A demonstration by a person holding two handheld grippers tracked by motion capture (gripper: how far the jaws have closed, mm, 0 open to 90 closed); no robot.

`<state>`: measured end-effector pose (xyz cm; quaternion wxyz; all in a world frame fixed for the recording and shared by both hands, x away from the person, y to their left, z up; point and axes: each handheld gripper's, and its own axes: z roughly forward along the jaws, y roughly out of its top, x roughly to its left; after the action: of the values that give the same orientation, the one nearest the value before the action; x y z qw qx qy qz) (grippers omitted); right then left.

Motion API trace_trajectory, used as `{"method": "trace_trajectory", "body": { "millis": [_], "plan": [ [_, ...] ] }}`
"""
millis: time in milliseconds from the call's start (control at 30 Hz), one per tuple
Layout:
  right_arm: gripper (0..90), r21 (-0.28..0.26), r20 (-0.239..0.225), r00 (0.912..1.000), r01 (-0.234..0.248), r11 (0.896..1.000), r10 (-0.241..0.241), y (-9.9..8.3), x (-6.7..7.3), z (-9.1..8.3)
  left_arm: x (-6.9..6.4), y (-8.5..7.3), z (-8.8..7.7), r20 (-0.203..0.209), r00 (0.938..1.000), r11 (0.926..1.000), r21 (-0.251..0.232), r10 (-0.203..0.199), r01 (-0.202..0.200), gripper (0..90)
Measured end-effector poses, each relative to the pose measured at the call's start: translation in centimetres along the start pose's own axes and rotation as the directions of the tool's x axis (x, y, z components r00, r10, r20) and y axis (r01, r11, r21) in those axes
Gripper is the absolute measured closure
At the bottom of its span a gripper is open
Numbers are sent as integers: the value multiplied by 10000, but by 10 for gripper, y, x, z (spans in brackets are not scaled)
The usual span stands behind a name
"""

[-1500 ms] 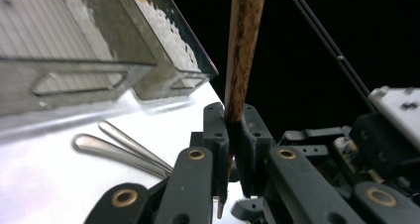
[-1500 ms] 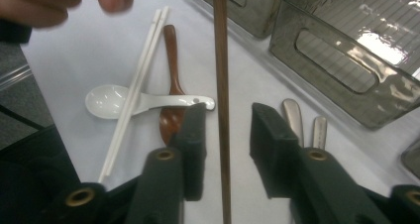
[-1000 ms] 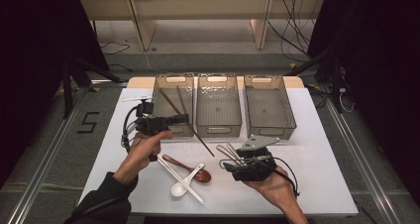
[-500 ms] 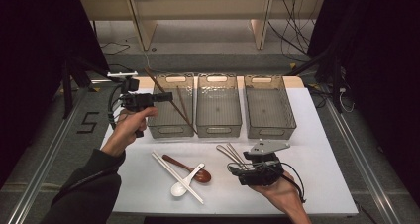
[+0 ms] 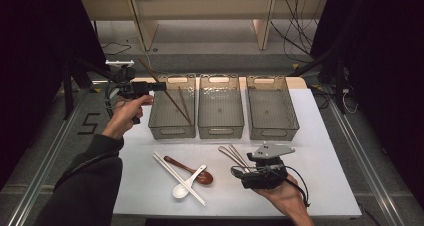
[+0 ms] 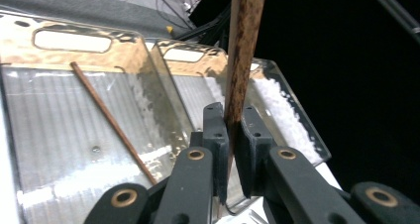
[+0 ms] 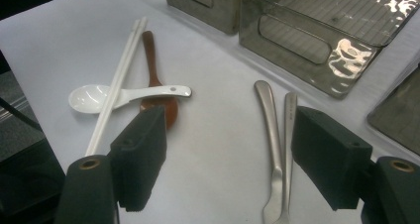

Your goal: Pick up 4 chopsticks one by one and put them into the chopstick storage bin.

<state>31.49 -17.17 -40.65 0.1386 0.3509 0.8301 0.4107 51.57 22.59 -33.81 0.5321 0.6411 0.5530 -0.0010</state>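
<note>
My left gripper (image 5: 161, 86) (image 6: 231, 135) is shut on a brown chopstick (image 5: 147, 70) (image 6: 242, 60) that slants up above the back left corner of the left bin (image 5: 172, 132) (image 6: 44, 149). A second brown chopstick (image 5: 184, 104) (image 6: 109, 117) lies inside that bin. My right gripper (image 5: 240, 172) (image 7: 230, 130) hovers low near the table's front. Its jaws have just been opening and stand wide. Two metal utensil handles (image 5: 234, 155) (image 7: 275, 135) lie on the table between them, untouched.
Two more clear grey bins, middle (image 5: 221, 131) and right (image 5: 272, 133), stand in the row. At the front left lie a pair of white chopsticks (image 5: 172, 173) (image 7: 116, 85), a white spoon (image 5: 187, 186) (image 7: 99, 96) and a brown wooden spoon (image 5: 190, 170) (image 7: 151, 60).
My left hand has carried the brown chopstick back and to the left, from in front of the left bin to its back left corner. The right hand has stayed in place.
</note>
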Motion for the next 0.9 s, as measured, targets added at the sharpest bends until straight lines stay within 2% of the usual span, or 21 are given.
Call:
{"method": "trace_trajectory", "body": {
  "millis": [233, 500, 900],
  "plan": [
    [308, 72, -33, 10000, 19, 10000, -19, -1, 1, 2, 5, -1, 19, -337, 9993, 9993, 334, -130, 141, 837],
    [295, -110, -73, 10000, 42, 9999, -43, -1, 1, 0, 9, -7, 40, -665, 9975, 9968, 733, -257, 306, 833],
    [295, -128, -146, 9999, 48, 9999, -50, 0, 2, 0, 11, -13, 55, -940, 9955, 9905, 1349, -139, 266, 831]
  ]
}}
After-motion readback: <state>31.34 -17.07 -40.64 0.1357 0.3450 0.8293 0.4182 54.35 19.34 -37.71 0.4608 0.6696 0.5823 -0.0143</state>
